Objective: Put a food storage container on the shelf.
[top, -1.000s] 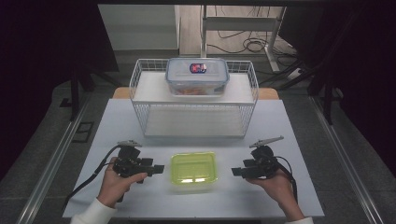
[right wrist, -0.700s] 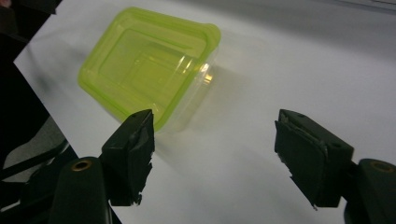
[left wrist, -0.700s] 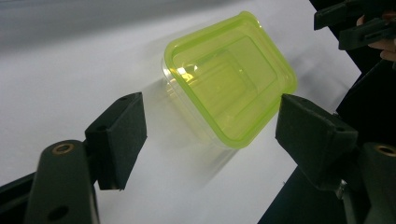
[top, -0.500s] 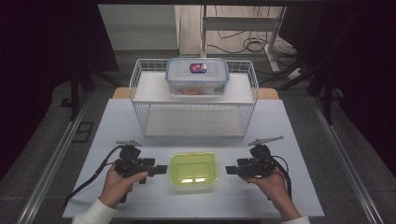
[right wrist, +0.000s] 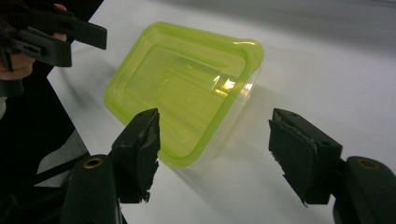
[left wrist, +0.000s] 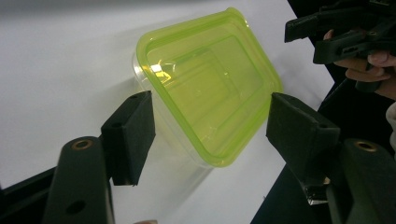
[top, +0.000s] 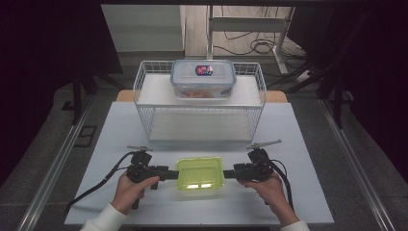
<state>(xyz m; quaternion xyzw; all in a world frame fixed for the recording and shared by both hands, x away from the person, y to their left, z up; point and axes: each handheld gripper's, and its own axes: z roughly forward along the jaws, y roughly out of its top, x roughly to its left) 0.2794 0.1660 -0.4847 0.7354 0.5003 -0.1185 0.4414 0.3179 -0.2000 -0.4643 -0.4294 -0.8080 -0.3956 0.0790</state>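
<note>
The green box [top: 199, 176] stands near the front edge of the table [top: 308, 144], in the middle, with its lid on. The left gripper [top: 169, 173] and the right gripper [top: 231, 173] come at its two short ends, one from each side, probably so that the box can be lifted level between them. Both have just been closing their jaws a little, but the jaws are wide and press on nothing. The rack [top: 144, 96] behind carries another box [top: 203, 79].
</note>
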